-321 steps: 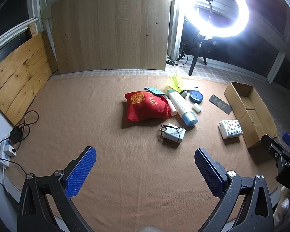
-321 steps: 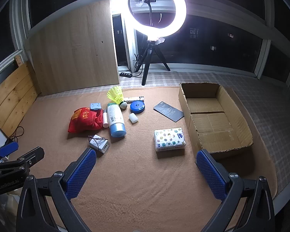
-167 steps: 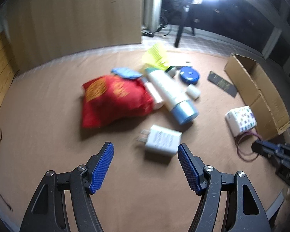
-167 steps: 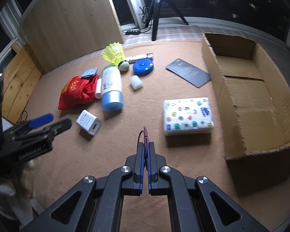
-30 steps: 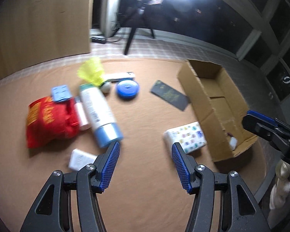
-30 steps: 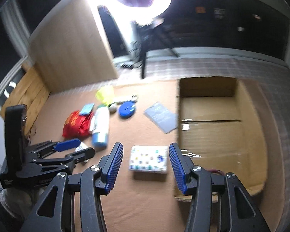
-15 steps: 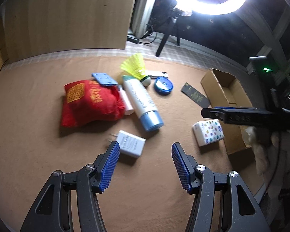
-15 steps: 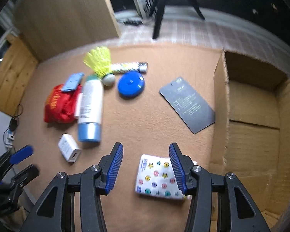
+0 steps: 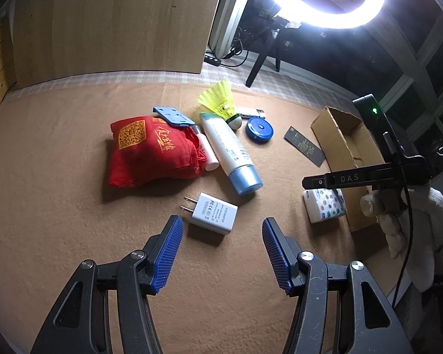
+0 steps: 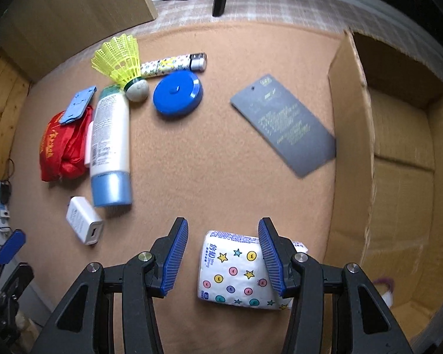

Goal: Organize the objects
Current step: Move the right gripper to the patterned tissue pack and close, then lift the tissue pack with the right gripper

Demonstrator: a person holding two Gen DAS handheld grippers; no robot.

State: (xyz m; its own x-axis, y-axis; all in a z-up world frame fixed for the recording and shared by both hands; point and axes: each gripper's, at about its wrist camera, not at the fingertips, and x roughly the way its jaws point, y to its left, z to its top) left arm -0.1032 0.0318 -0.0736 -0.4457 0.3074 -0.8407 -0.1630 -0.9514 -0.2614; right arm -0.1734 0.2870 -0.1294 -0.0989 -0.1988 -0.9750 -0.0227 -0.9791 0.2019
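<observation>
My left gripper (image 9: 221, 234) is open just above the brown carpet. A white plug charger (image 9: 212, 214) lies right ahead of its fingertips, untouched. My right gripper (image 10: 223, 231) is open too and points steeply down over a white tissue pack (image 10: 236, 268) printed with stars and dots. The pack sits between the fingers, and its right end is hidden behind the right finger. The pads do not press on it. The open cardboard box (image 10: 351, 147) stands just right of the pack, and something purple (image 10: 384, 283) lies inside it.
On the carpet lie a red bag (image 9: 153, 150), a white bottle with a blue cap (image 9: 229, 150), a yellow shuttlecock (image 9: 218, 100), a blue round case (image 10: 177, 93), a patterned tube (image 10: 168, 65) and a dark card (image 10: 283, 124). A ring light's tripod stands behind.
The right gripper has tipped downward and sunk from above the box to over the tissue pack. The left gripper has swung left until the charger lies ahead of its fingertips. Both jaws keep their width.
</observation>
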